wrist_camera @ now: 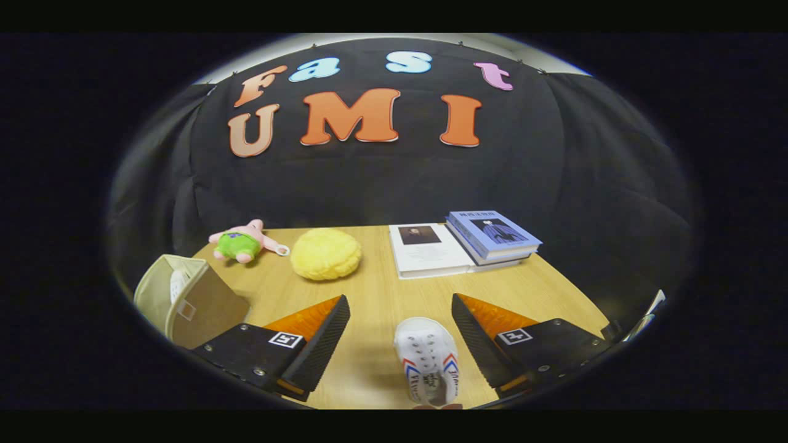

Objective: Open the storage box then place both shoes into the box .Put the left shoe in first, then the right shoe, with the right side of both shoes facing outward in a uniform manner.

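the claw (400,335) sits low in the frame with its two fingers spread wide apart, one at lower left and one at lower right, pinching nothing. between the fingers, nearer the right one, a white shoe (428,362) with laces and red and blue side stripes lies on the table (369,301), its toe pointing away toward the middle of the frame and its heel end at the bottom of the picture. it is hard to tell whether the right finger touches the shoe; the left finger is clearly apart from it.

at the lower left of the frame, just beyond the left finger, stands the storage box (184,298), a cream fabric box with a brownish flap hanging open at its front; something white shows inside it, too small to make out.

further up the wooden table, left of centre, a round yellow cushion (325,253) lies beyond the fingers. to its left, near the table's far edge, a small pink plush toy (243,241) in green shorts lies on its side, close to the cushion but apart from it.

at the upper right of the table a white book (426,249) lies flat, and touching its right side sits a short stack of books (492,237) topped by a blue cover. behind the table hangs the booth's black cloth wall (381,178).
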The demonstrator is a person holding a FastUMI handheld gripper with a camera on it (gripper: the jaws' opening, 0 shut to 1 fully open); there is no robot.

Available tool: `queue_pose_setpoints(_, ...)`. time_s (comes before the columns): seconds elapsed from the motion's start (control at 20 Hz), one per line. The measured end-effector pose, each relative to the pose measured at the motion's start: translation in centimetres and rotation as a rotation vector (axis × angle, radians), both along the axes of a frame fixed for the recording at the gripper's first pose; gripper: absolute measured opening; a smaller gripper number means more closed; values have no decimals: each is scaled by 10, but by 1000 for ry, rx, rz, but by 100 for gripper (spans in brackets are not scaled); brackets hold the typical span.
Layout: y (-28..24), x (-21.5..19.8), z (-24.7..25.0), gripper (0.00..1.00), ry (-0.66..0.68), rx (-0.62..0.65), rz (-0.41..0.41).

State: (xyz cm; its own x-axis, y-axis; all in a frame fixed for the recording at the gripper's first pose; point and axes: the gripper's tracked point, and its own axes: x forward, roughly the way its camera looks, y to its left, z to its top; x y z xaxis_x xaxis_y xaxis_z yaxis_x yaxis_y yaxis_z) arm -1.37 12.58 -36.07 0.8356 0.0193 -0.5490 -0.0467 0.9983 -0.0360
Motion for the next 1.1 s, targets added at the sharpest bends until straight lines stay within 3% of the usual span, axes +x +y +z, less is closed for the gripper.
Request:
queue_pose_setpoints(0.35, -47, -42, -86, 99, 163, -15, -61)
queue_pose_setpoints(0.6, -52, -62, -117, 97, 235, -2, -63)
queue_pose_setpoints(0.8, -50, -66, -134, 67, 275, 35, -69)
queue_pose_setpoints(0.9, -49, -69, -133, 44, 279, 20, -77)
queue_pose_setpoints(1.05, -53, -69, -132, 1, 297, -5, -87)
queue_pose_setpoints(1.1, -52, -68, -129, 1, 301, 15, -97)
